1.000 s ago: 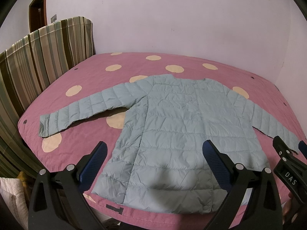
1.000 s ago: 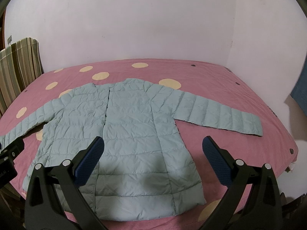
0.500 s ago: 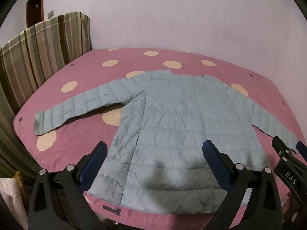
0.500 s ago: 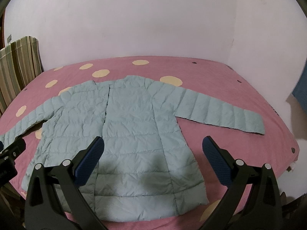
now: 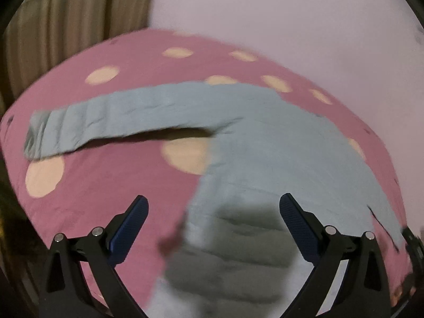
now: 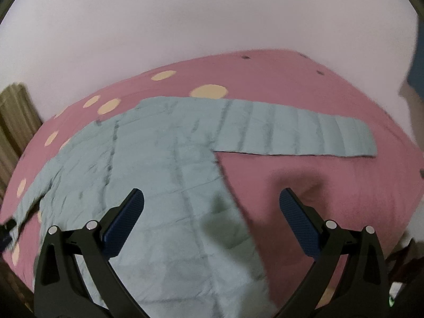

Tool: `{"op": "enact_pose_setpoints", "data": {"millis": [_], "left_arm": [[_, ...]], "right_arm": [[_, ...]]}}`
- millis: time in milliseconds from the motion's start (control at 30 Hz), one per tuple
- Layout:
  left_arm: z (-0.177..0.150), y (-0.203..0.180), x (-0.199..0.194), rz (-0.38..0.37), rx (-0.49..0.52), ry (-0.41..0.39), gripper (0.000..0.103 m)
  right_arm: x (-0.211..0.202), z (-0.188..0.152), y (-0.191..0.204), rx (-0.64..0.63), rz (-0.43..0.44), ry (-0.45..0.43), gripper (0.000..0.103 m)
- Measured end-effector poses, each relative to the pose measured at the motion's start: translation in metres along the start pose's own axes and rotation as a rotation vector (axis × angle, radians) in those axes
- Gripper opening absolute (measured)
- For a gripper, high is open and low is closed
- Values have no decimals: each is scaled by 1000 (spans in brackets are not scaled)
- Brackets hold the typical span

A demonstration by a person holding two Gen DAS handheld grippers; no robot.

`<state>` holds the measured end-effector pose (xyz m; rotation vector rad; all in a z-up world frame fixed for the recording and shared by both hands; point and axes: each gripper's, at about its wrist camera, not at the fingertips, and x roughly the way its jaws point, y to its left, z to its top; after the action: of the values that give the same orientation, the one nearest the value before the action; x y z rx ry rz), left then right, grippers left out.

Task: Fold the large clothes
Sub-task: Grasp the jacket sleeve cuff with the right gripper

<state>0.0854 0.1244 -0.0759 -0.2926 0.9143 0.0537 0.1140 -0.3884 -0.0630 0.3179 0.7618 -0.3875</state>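
Note:
A pale blue quilted jacket [image 5: 278, 159] lies flat on a pink bed, both sleeves spread out to the sides. In the left wrist view its left sleeve [image 5: 119, 116] stretches toward the bed's left edge. The right wrist view shows the jacket body [image 6: 164, 175] and the right sleeve [image 6: 304, 135] reaching rightward. My left gripper [image 5: 214, 209] hangs open above the jacket's lower left side, nothing between its fingers. Just as open and empty, my right gripper [image 6: 211, 201] hovers over the lower right side seam. Both views are motion-blurred.
The bed carries a pink cover [image 5: 106, 198] with cream dots [image 6: 209, 91]. A striped headboard or cushion [image 5: 66, 26] stands at the left. White walls [image 6: 185, 26] close the back and right. The other gripper shows at the far edge [image 5: 413, 241].
Both grippers have moved down and closer to the jacket, the left swinging toward the left sleeve, the right toward the right sleeve. The jacket itself has not moved. Both stay open.

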Motion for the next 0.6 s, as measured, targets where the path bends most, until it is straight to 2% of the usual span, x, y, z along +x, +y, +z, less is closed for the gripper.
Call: {"op": "enact_pose_setpoints", "data": {"millis": [33,67,100,167,333,467,600], "left_arm": [[4,14,8,38,-35,5,98],[8,28,15,81,-63,7,98],[10,40,22,118,-90,11,98],[12,62,34,170,-139,19,98],[10,104,53,237,-236,42,98],[5,116,60,279,-270,54,98],[2,120,60,317,-274,45,98]], "right_arm": [[9,4,-15,32,-7,11,93],[15,7,-23,50,-18,21,78],[21,9,-33,71,-32,31,72],[40,18,-68,161,-53,60,72],[58,25,-138,343,-81,41,72],[78,27,-204,529,-64,52,72],[95,27,-244,649,-38,43,72]]}}
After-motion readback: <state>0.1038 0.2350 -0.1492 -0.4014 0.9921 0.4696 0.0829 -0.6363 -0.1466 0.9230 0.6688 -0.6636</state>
